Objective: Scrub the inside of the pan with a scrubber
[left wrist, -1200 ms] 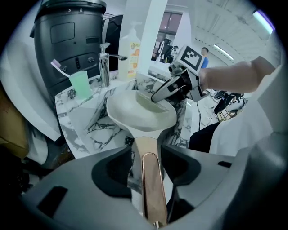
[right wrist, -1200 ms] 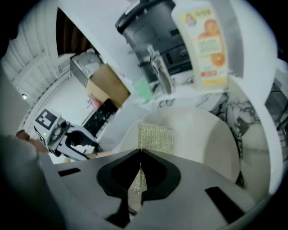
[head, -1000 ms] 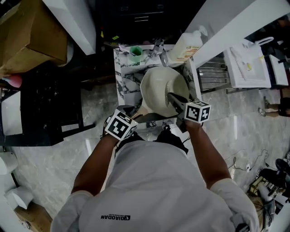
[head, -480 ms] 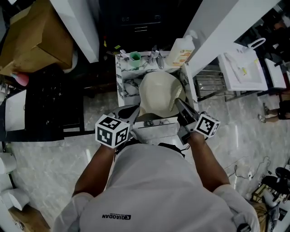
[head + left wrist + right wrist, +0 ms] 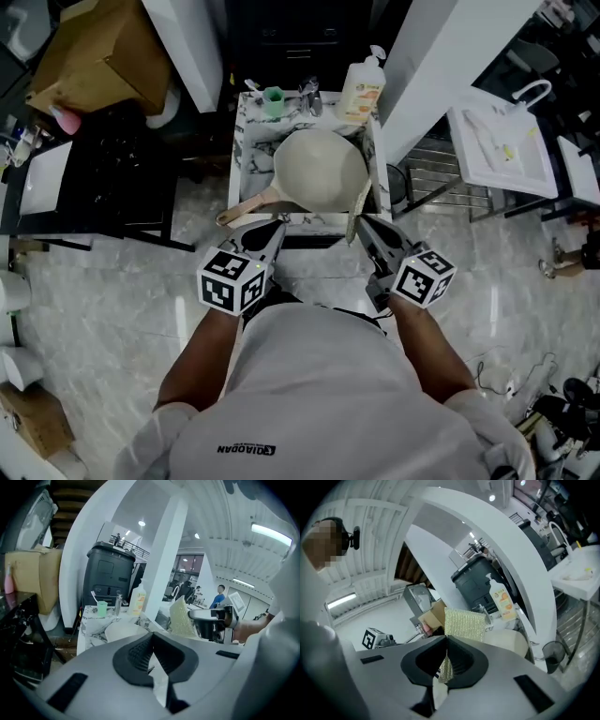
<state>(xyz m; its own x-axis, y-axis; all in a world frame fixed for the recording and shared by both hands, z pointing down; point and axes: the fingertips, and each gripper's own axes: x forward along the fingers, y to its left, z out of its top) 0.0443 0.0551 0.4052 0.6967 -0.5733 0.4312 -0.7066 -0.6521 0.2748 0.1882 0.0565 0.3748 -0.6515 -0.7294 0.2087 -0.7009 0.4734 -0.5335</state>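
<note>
Now your right hand-held gripper [image 5: 364, 227] clamps the scrubber [image 5: 464, 624], pan [image 5: 319, 169] at its eleven o'clock; the handle [image 5: 246, 208] runs toward eight, nearest your closed, empty left hand-held gripper [image 5: 274, 234].

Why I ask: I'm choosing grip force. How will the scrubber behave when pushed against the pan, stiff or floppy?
Probably light and bendy: the scrubber is a thin mesh sheet. Yet it stands out straight past the right gripper, pinched only at its near edge, so it likely keeps some shape. Its coarse weave should resist slipping from the jaws.
</note>
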